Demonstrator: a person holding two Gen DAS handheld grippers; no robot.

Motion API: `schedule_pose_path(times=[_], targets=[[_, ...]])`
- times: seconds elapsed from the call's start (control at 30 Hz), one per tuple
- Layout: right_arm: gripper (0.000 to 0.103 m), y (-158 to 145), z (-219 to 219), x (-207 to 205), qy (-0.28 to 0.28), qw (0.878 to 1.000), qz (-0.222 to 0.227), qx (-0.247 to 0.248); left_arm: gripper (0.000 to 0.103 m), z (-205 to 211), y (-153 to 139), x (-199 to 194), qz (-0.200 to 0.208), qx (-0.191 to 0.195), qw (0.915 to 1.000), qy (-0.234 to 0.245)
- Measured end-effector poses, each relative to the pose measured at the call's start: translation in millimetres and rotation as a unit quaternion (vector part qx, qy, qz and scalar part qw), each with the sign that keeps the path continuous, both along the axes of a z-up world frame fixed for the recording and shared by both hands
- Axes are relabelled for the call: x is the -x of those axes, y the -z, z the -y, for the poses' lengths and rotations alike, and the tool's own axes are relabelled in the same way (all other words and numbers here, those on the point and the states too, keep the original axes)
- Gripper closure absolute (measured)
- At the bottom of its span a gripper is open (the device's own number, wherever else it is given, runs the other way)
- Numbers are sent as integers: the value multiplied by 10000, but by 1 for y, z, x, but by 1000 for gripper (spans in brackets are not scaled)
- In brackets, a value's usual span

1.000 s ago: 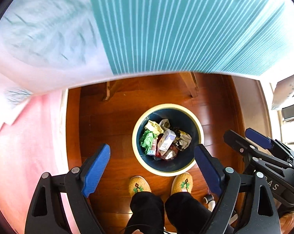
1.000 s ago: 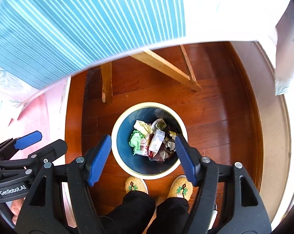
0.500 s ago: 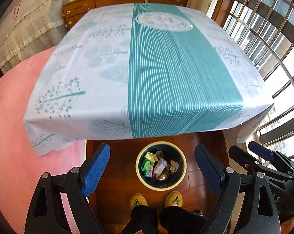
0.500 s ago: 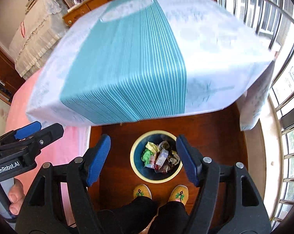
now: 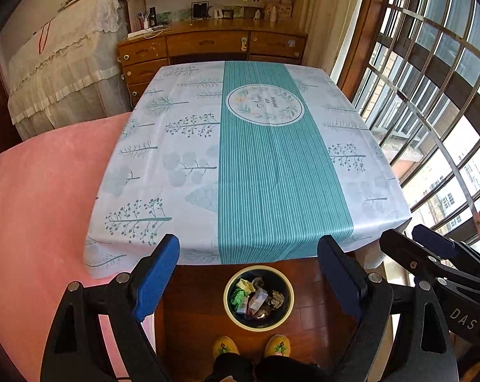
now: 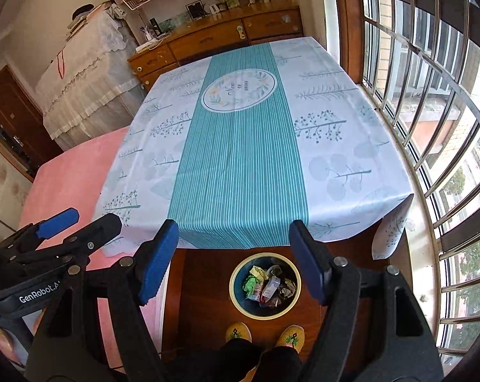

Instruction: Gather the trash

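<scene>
A round dark-blue trash bin with a cream rim stands on the wooden floor at the table's near edge, holding crumpled wrappers and cartons. My left gripper hangs high above it, open, with nothing between its blue pads. My right gripper is likewise open and empty, well above the bin. Each gripper shows at the side of the other's view. The table, under a teal-striped white cloth, carries nothing.
A person's yellow slippers stand just before the bin. A pink bed lies left of the table, barred windows run along the right, and a wooden dresser sits behind.
Both grippers have risen from below the table's edge to well above its top; the bin looks smaller and the whole tabletop and room came into view. Both stayed open.
</scene>
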State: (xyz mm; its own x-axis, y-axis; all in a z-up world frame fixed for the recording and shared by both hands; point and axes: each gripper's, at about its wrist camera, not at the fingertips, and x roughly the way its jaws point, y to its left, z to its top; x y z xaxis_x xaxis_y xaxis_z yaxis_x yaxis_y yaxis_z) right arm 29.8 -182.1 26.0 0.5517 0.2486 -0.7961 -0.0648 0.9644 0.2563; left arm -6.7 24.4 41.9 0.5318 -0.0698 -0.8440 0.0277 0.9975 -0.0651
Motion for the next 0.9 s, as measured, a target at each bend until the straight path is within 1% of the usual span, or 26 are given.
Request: schedule_pose_path(times=[0.07,0.2,0.37,0.63,0.9], targets=[[34,-14,0,1,-11,9999,114,51,13,3,-12,2,67,-57,10000,-25],[34,-42,1,1,-54,9996,272,55,13,9,-29,5,123,-29,9999,-47],[34,-63,-1,5,-163,9988,434,126,13,13,-42,8,206,-53,9997,-123],[34,-68,-3,4,-240,9984,484,156,13,14,-46,5,266,-92,9993,-240],[34,-66,-7,-1,-291,9981,516,181,13,13,-49,-1,443,-229,9982,-334]])
